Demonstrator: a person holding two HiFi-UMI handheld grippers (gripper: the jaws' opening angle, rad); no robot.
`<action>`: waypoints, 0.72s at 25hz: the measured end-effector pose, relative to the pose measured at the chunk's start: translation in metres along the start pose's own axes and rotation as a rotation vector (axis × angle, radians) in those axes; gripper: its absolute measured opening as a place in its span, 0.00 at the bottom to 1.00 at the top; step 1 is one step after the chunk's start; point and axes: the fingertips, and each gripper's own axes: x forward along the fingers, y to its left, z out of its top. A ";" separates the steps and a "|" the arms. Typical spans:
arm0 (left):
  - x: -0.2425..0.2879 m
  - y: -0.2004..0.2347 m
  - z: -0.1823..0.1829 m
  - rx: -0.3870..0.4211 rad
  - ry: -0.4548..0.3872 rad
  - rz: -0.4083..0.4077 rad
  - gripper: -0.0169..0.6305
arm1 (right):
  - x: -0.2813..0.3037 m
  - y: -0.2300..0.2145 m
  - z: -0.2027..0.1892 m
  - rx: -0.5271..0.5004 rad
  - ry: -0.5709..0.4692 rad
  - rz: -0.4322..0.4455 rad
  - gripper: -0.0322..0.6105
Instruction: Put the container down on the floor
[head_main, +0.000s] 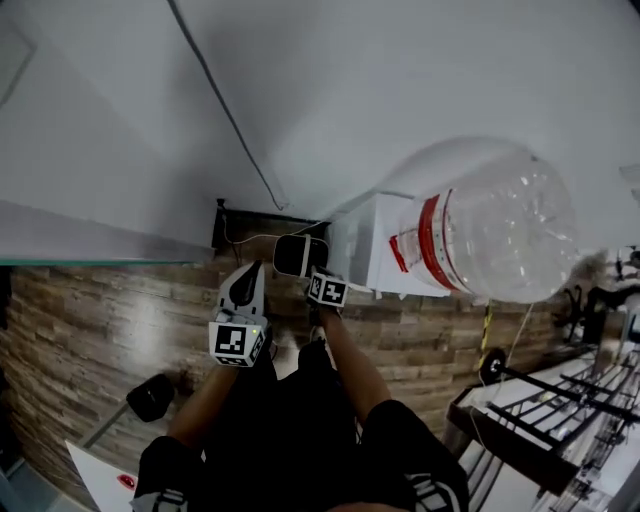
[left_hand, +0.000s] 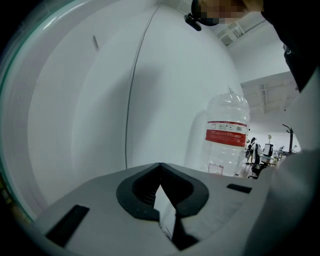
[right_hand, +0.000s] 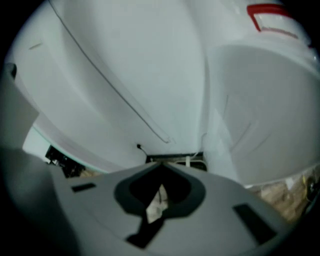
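Observation:
The container is a big clear water jug with a red band (head_main: 490, 225), at the right of the head view beside a white box (head_main: 365, 250). What it rests on is hidden. It stands upright in the left gripper view (left_hand: 227, 135), and only its red label (right_hand: 272, 15) shows in the right gripper view. My left gripper (head_main: 252, 270) (left_hand: 160, 166) is shut and holds nothing. Just to its right, my right gripper (head_main: 298, 250) (right_hand: 162, 166) is shut and also holds nothing. Both point at the white wall, left of the jug and apart from it.
The floor is wood-patterned (head_main: 90, 330) and meets the white wall (head_main: 120, 130), which has a thin cable (head_main: 230, 115) running down to a black box (head_main: 245, 222). A black round object (head_main: 150, 397) lies at lower left. A dark metal rack (head_main: 555, 420) stands at lower right.

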 end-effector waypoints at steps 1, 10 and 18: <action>-0.001 -0.005 0.002 0.005 0.002 -0.002 0.07 | -0.011 0.003 0.005 -0.005 -0.016 0.012 0.10; -0.008 -0.040 0.007 0.011 -0.010 -0.003 0.07 | -0.110 0.017 0.062 -0.063 -0.185 0.065 0.10; -0.016 -0.061 0.020 0.019 -0.030 -0.004 0.07 | -0.188 0.039 0.093 -0.196 -0.328 0.136 0.10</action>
